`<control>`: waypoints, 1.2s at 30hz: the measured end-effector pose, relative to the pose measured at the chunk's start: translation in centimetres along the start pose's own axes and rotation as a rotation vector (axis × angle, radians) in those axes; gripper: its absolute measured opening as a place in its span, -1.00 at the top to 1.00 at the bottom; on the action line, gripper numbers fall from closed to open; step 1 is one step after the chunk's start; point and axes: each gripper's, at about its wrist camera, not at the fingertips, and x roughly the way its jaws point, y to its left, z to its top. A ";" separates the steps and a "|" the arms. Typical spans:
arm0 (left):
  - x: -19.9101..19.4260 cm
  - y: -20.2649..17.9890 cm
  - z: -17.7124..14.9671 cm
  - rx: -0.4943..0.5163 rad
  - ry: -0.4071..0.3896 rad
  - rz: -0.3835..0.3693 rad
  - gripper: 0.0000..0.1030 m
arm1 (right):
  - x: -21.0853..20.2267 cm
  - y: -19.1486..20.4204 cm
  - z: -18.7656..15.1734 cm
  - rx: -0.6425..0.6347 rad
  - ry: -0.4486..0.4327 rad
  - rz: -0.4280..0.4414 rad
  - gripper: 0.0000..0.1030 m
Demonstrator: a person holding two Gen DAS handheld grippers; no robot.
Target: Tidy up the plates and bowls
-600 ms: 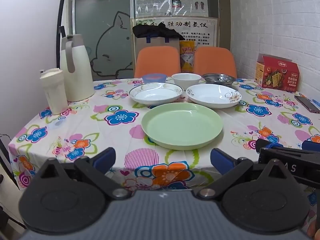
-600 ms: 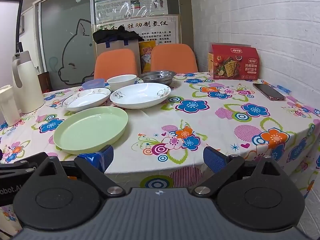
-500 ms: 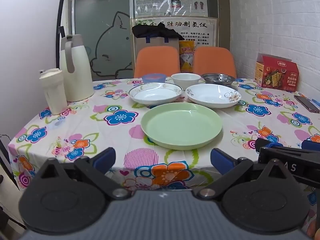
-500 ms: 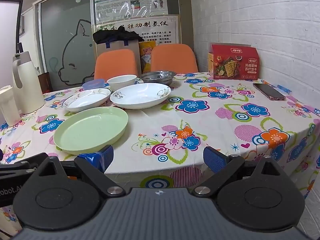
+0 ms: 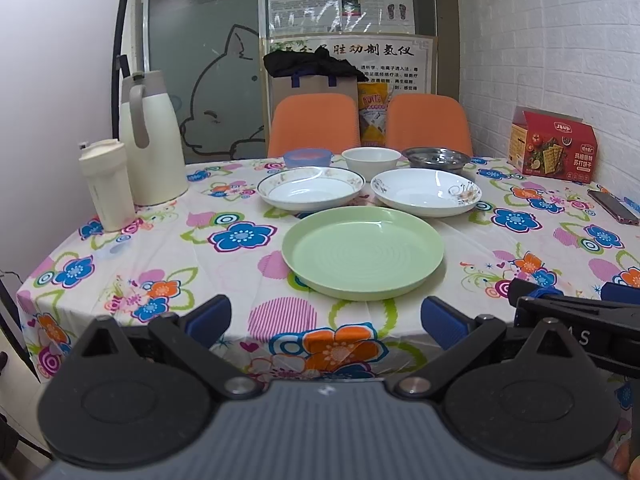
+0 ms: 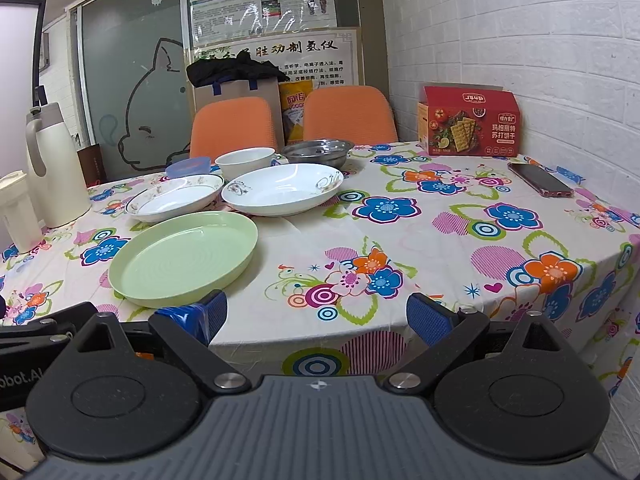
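A pale green plate (image 5: 363, 252) (image 6: 184, 258) lies nearest the table's front edge. Behind it sit two white plates, one with a floral rim (image 5: 311, 188) (image 6: 175, 197) on the left and one with a swirl pattern (image 5: 426, 192) (image 6: 283, 188) on the right. Further back stand a blue bowl (image 5: 307, 157) (image 6: 188, 167), a white bowl (image 5: 372, 158) (image 6: 245, 162) and a steel bowl (image 5: 437, 158) (image 6: 318, 151). My left gripper (image 5: 327, 317) hangs open before the table edge, short of the green plate. My right gripper (image 6: 317, 314) is open too, empty, right of that plate.
A cream thermos jug (image 5: 152, 140) and a lidded cup (image 5: 106, 186) stand at the table's left. A red cracker box (image 6: 468, 122) and a phone (image 6: 540, 180) sit at the right by the brick wall. Two orange chairs (image 5: 314, 124) stand behind the table.
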 end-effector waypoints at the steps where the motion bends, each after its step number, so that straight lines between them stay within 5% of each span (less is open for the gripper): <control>1: 0.0 0.1 0.0 0.000 -0.001 -0.002 -0.96 | 0.0 0.0 0.0 0.000 0.000 0.000 -0.64; 36: -0.2 -0.2 0.0 0.013 -0.008 -0.004 -0.96 | 0.3 0.3 -0.5 -0.012 0.015 0.009 -0.64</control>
